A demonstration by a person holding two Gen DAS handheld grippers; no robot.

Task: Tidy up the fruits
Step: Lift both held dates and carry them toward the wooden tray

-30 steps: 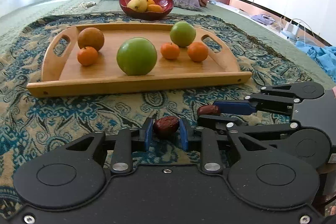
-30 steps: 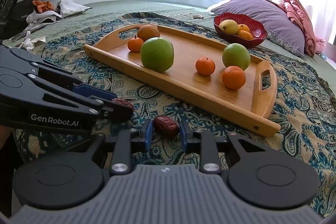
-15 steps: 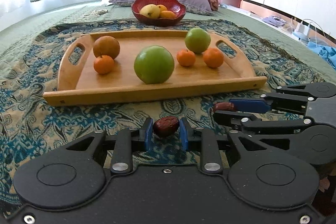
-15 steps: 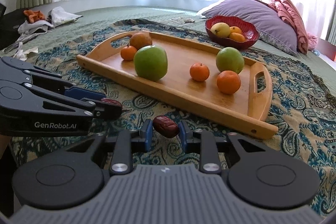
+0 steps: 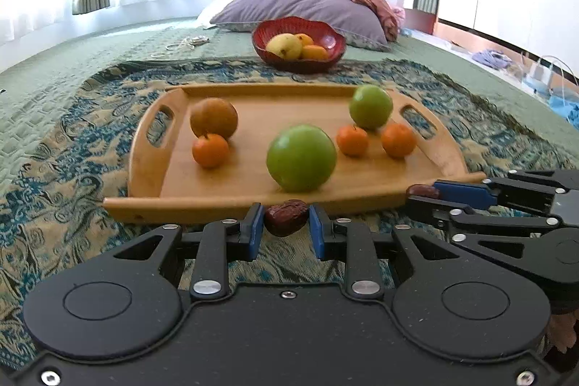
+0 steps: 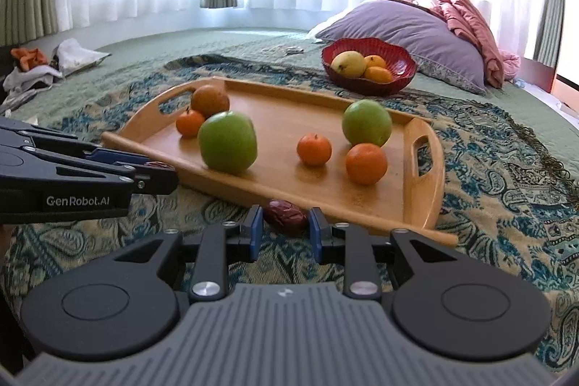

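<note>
My left gripper (image 5: 286, 228) is shut on a dark red date (image 5: 286, 217), held just short of the near rim of the wooden tray (image 5: 202, 205). My right gripper (image 6: 284, 228) is shut on another red date (image 6: 286, 221), also near that rim; it shows at the right of the left wrist view (image 5: 423, 192). The tray holds two green apples (image 5: 301, 158) (image 5: 371, 106), a brown pear (image 5: 214, 118) and three tangerines (image 5: 210, 150). A red bowl (image 5: 327, 40) with yellow and orange fruit stands behind the tray.
Everything lies on a patterned blue and tan blanket (image 5: 65, 147) over a green bedspread. A purple pillow (image 5: 307, 2) and pink cloth lie behind the bowl. Clothes (image 6: 36, 67) lie at the left edge in the right wrist view. Cables (image 5: 542, 75) lie at the far right.
Both grippers, each holding its date, have risen and moved toward the tray. The tray and bowl now sit lower and more centred in both views.
</note>
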